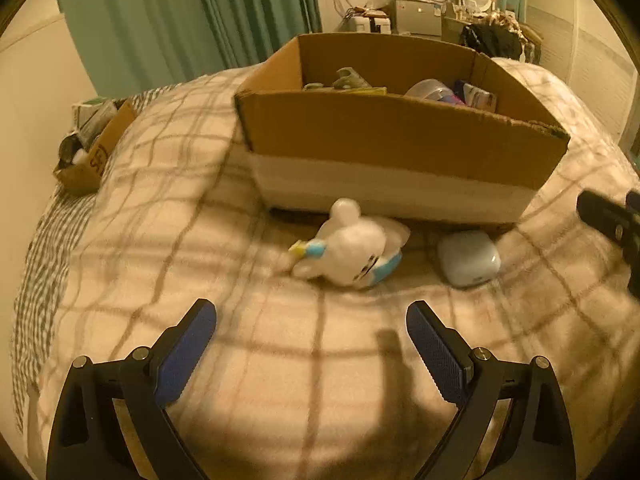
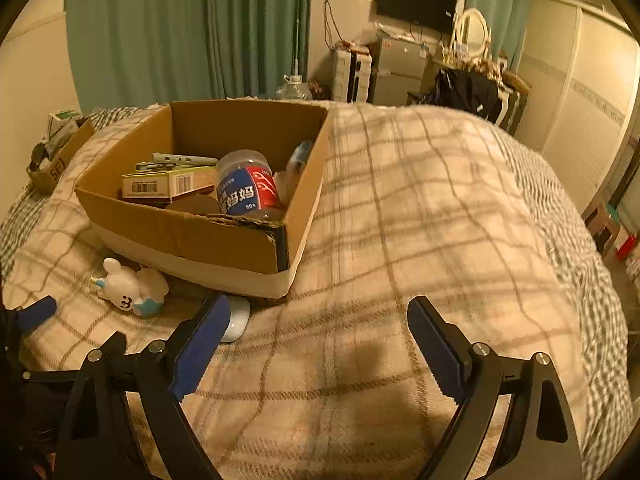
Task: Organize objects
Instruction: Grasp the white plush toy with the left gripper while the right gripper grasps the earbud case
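A white plush toy with blue trim (image 1: pixel 348 250) lies on the plaid blanket just in front of a large open cardboard box (image 1: pixel 384 140). A small pale blue-white case (image 1: pixel 468 258) lies to its right. My left gripper (image 1: pixel 312 332) is open and empty, a little short of the toy. My right gripper (image 2: pixel 318 328) is open and empty over the bare blanket, right of the box (image 2: pixel 192 236). In the right wrist view the toy (image 2: pixel 128 290) is at the lower left and the case (image 2: pixel 238 318) is partly hidden behind my left finger. The box holds a blue-labelled plastic jar (image 2: pixel 246 186), a small carton (image 2: pixel 168 186) and other items.
A smaller cardboard box (image 1: pixel 94 148) with clutter sits at the bed's far left edge. The right gripper's dark tip (image 1: pixel 612 224) shows at the right of the left wrist view. Green curtains (image 2: pixel 188 32), a TV, a fridge and a dresser stand beyond the bed.
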